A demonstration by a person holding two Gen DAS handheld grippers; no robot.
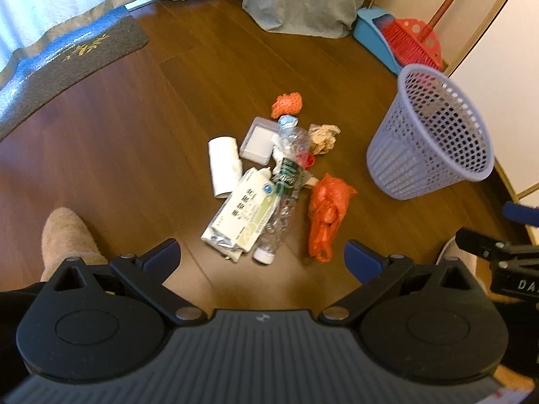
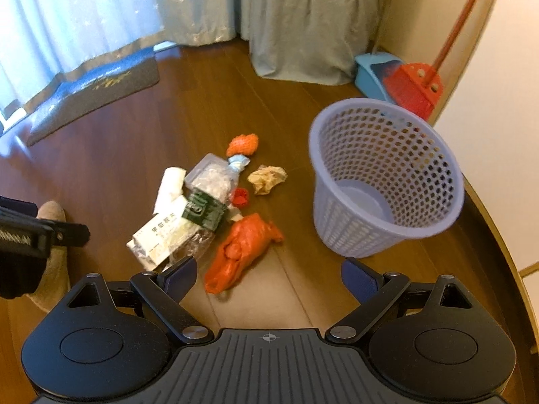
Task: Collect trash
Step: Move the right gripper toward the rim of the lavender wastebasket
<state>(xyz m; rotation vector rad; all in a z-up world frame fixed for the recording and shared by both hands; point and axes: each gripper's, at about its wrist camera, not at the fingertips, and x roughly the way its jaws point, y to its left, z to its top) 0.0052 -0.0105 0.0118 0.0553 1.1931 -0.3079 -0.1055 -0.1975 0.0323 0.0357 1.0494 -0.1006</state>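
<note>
A heap of trash lies on the brown wooden floor: a crushed clear bottle (image 1: 284, 188) (image 2: 205, 202) with a green label, a white carton (image 1: 242, 215) (image 2: 158, 235), a white paper roll (image 1: 222, 165) (image 2: 170, 185), a clear plastic lid (image 1: 257, 139), a crumpled tan paper (image 1: 325, 138) (image 2: 267, 178), an orange net ball (image 1: 286, 102) (image 2: 242, 144), a red cap (image 2: 241, 197) and an orange plastic bag (image 1: 326, 213) (image 2: 241, 252). A lilac mesh basket (image 1: 434, 134) (image 2: 384, 181) stands to the right, with nothing visible inside it. My left gripper (image 1: 262, 259) hangs open above the heap's near end. My right gripper (image 2: 269, 277) is open just short of the orange bag.
A blue dustpan (image 1: 374, 33) (image 2: 370, 74) and red broom (image 1: 414, 42) (image 2: 414, 87) lean in the far right corner. A dark doormat (image 1: 67, 64) (image 2: 94, 94) lies at the far left below the curtains. The person's slippered foot (image 1: 67, 235) (image 2: 50, 262) stands at near left.
</note>
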